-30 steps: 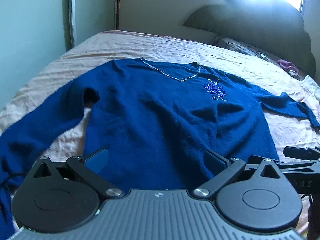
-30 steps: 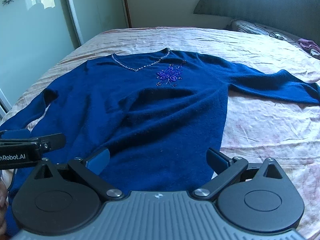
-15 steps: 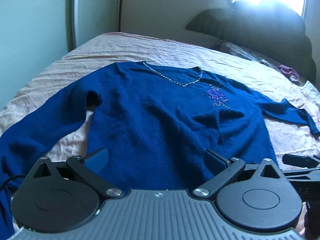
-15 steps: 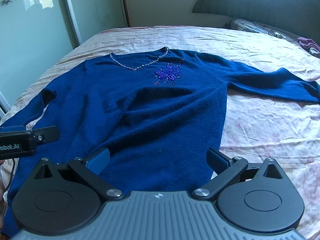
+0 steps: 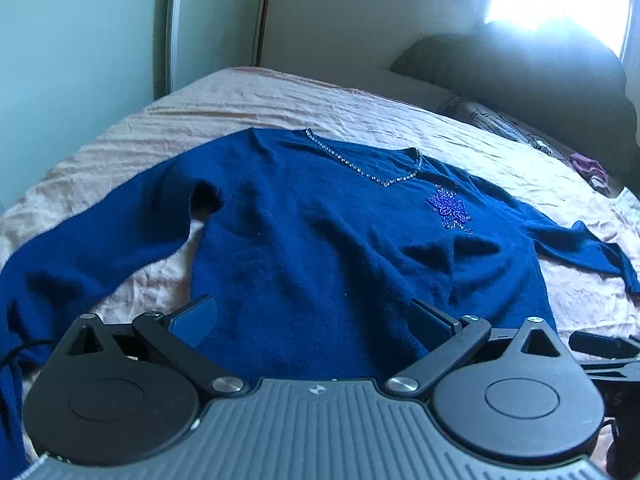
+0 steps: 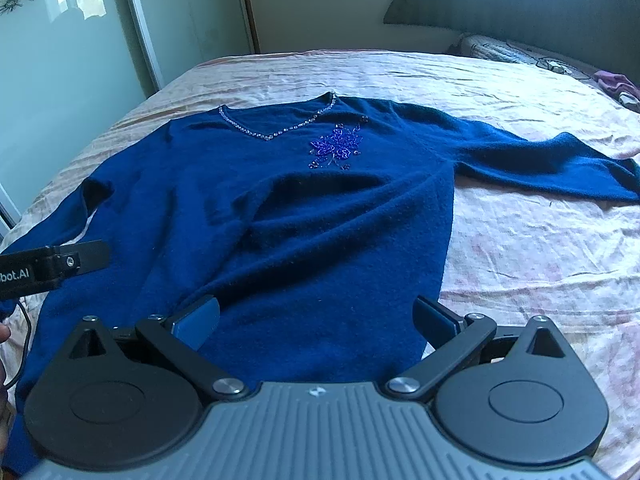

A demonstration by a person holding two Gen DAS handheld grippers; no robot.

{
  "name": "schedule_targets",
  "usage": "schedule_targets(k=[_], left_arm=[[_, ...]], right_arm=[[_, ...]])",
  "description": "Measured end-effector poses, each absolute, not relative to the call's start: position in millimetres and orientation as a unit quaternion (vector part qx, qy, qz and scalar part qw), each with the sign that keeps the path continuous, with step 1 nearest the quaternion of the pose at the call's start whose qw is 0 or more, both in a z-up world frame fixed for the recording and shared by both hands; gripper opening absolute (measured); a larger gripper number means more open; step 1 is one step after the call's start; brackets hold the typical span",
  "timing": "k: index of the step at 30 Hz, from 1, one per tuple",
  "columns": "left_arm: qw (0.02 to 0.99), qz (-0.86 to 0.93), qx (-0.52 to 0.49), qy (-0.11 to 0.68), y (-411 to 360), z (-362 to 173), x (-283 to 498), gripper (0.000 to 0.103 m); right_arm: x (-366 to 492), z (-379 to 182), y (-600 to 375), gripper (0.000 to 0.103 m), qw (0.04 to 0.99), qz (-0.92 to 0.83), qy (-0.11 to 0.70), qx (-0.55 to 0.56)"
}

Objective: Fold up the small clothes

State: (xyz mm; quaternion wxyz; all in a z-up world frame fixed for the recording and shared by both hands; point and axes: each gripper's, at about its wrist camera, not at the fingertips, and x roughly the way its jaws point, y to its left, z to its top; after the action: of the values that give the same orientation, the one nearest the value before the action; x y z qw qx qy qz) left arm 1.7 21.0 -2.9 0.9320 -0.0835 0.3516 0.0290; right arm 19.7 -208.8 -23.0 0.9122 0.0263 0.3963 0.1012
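Observation:
A dark blue long-sleeved sweater (image 5: 320,240) lies spread face up on the bed, with a beaded V-neck and a beaded flower on the chest; it also shows in the right wrist view (image 6: 304,216). Both sleeves stretch out sideways. My left gripper (image 5: 314,318) is open and empty above the sweater's hem. My right gripper (image 6: 316,318) is open and empty above the hem's right part. The left gripper's finger (image 6: 60,266) shows at the left of the right wrist view.
The bed has a wrinkled pink sheet (image 6: 520,248). A dark headboard (image 6: 520,4) and a pillow (image 6: 516,50) are at the far right. A purple cloth (image 5: 590,168) lies near the pillow. A glass wardrobe door (image 6: 60,60) stands on the left.
Both grippers have pulled back and risen slightly, so the sweater sits a little lower and farther in both views. The jaws stay open.

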Motion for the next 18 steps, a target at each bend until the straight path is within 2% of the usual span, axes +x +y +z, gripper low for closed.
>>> schedule_targets(k=[9, 18], left_arm=[[0.928, 0.020, -0.084, 0.361, 19, -8, 1, 0.102], [0.932, 0.020, -0.044, 0.358, 9, -10, 1, 0.102]], right_arm=[[20, -26, -208, 0.103, 0.911, 0.103, 0.399, 0.026], [20, -30, -209, 0.103, 0.912, 0.103, 0.397, 0.028]])
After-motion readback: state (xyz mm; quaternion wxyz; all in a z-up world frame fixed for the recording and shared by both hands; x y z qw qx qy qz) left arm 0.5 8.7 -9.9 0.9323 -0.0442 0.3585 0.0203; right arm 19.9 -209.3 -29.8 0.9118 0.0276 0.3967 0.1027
